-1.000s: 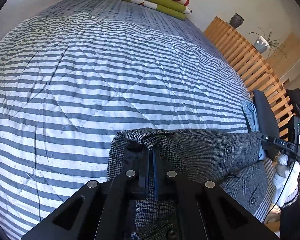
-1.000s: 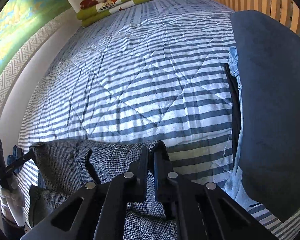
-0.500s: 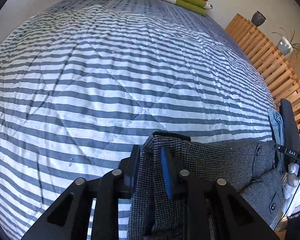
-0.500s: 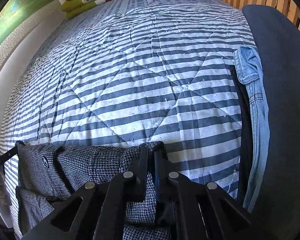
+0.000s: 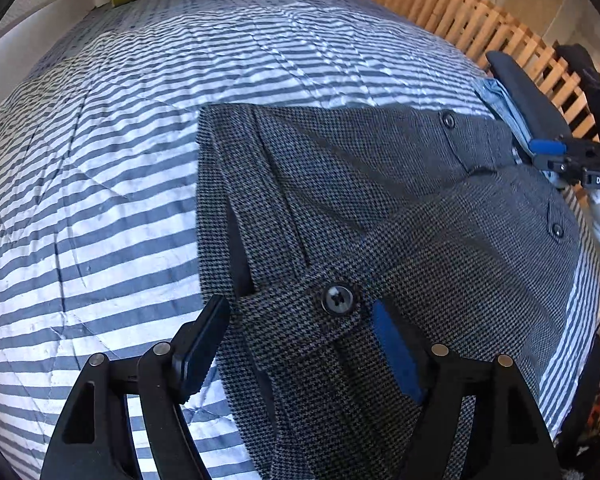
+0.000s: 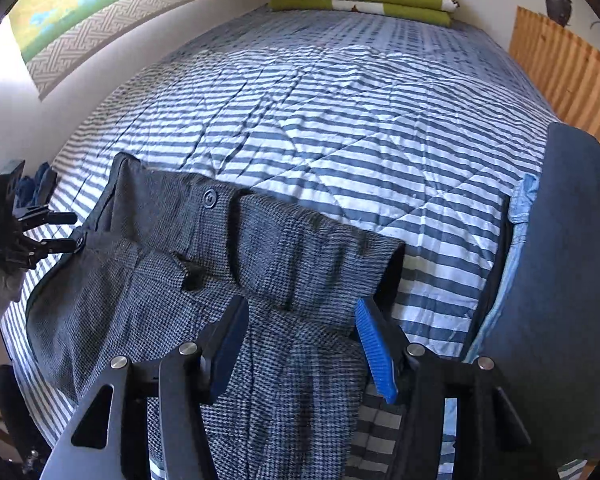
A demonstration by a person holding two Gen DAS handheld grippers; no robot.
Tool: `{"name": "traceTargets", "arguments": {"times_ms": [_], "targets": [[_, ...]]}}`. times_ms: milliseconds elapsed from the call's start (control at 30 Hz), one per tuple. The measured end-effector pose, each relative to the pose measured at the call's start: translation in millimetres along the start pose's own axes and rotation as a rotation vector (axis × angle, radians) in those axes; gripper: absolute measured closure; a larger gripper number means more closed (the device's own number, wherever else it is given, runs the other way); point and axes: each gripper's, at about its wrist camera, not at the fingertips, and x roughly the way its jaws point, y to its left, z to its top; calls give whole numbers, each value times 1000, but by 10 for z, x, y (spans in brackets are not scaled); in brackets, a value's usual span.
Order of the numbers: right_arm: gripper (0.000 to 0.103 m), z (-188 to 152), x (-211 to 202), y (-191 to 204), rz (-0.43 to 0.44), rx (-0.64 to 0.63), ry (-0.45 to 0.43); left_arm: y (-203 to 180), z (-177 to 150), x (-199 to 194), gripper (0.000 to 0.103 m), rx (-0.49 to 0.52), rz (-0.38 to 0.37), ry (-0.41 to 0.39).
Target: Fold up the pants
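Both tools [image 5: 300,344] [image 6: 302,344] gape above the pants [image 5: 380,208].

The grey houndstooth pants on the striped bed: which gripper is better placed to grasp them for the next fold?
Probably the right gripper. Its open jaws already straddle the folded leg of the houndstooth pants. The left gripper, also open, hovers over the flat buttoned waistband, with one finger beyond the fabric, over the quilt.
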Motion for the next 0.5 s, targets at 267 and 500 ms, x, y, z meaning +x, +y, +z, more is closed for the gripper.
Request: {"name": "traceTargets", "arguments": {"times_ms": [267,500], "targets": [[46,-98,481,269,-94,-169,128,-128,-104,-69,61,66,83,-27],[98,-151,309,255,-154,-131,82,-261,-76,-398,83,93,137,-88]]}}
